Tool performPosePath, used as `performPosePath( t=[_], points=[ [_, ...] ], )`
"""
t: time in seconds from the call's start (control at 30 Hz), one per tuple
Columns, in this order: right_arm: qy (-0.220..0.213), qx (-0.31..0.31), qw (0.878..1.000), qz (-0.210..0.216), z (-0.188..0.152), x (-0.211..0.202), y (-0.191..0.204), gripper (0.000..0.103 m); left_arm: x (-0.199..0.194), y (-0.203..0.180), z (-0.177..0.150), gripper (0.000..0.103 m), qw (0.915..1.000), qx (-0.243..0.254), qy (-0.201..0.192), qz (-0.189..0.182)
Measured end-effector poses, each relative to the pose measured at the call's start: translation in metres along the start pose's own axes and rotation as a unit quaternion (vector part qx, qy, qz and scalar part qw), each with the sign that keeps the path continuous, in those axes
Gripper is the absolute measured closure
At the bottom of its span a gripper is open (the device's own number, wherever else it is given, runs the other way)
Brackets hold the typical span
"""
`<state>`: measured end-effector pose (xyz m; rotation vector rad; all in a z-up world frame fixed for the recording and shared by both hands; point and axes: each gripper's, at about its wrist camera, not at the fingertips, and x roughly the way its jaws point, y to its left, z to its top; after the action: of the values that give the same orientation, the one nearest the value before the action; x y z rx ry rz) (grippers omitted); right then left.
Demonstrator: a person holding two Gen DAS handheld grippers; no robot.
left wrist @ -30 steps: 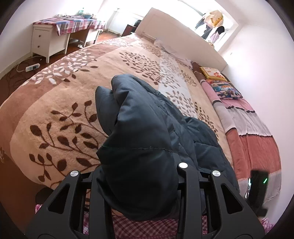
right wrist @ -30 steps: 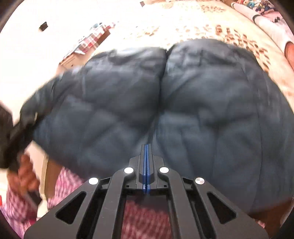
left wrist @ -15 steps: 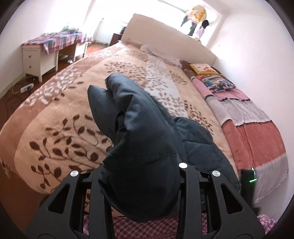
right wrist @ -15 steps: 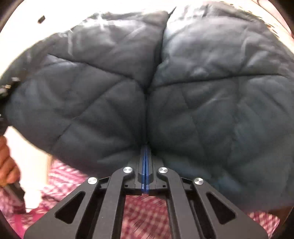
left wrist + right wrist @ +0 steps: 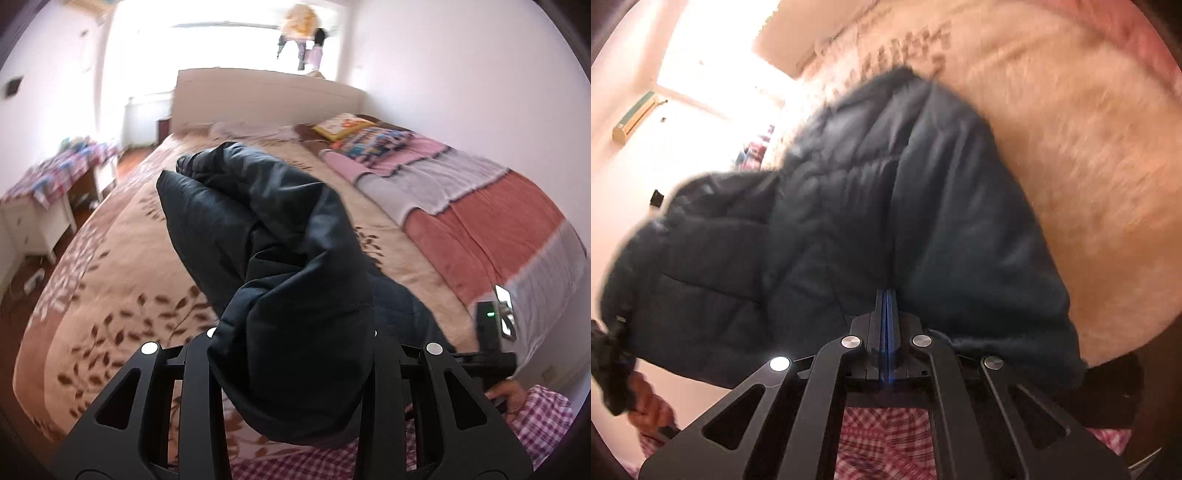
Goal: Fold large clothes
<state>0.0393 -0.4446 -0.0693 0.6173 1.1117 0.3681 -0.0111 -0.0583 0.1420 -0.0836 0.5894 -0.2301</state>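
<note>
A dark quilted jacket (image 5: 280,266) hangs bunched between two hand-held grippers above the foot of a bed (image 5: 122,258) spread with a leaf-patterned blanket, filling the centre of the left wrist view. The left gripper (image 5: 291,332), at the bottom centre of that frame, is clamped on a thick wad of the padded fabric, its jaws held partly apart by the bulk. The right gripper (image 5: 885,306), low in the centre of its own view, is pinched almost fully closed on a thin edge of the same jacket, which spreads across the left and middle of that frame. Compared with a second ago, the garment has been lifted and swung: the headboard (image 5: 266,96) now sits squarely at the top centre of the left view rather than off to the right, and the right view, heavily blurred, now shows bare blanket along its right side where the jacket earlier covered nearly everything. The jacket appears to be mid-carry, being turned toward the mattress; laying it flat and squaring it likely comes before any fold can be made.
</note>
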Motion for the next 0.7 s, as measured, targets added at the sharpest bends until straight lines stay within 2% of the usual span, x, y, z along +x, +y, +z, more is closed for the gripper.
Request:
performPosePath(
  t=[0.2,0.3,0.4,0.53,0.7],
  points=[
    [0.005,0.012,0.999,0.033,-0.003,-0.002,-0.020,0.103,0.025,-0.079,0.009,0.071,0.9951,0.082,0.001,-0.056],
    [0.006,0.018,0.999,0.042,-0.009,0.002,-0.024,0.103,0.044,-0.116,-0.001,0.071,0.9882,0.121,0.015,-0.093],
    [0.011,0.030,0.998,0.060,-0.015,0.000,-0.036,0.103,0.072,-0.149,-0.018,0.071,0.9790,0.147,0.047,-0.133],
    [0.020,0.053,0.995,0.084,-0.018,-0.003,-0.054,0.103,0.110,-0.179,-0.042,0.070,0.9692,0.160,0.093,-0.163],
    [0.026,0.076,0.991,0.104,-0.021,-0.006,-0.070,0.103,0.133,-0.183,-0.068,0.067,0.9641,0.154,0.127,-0.176]
  ],
)
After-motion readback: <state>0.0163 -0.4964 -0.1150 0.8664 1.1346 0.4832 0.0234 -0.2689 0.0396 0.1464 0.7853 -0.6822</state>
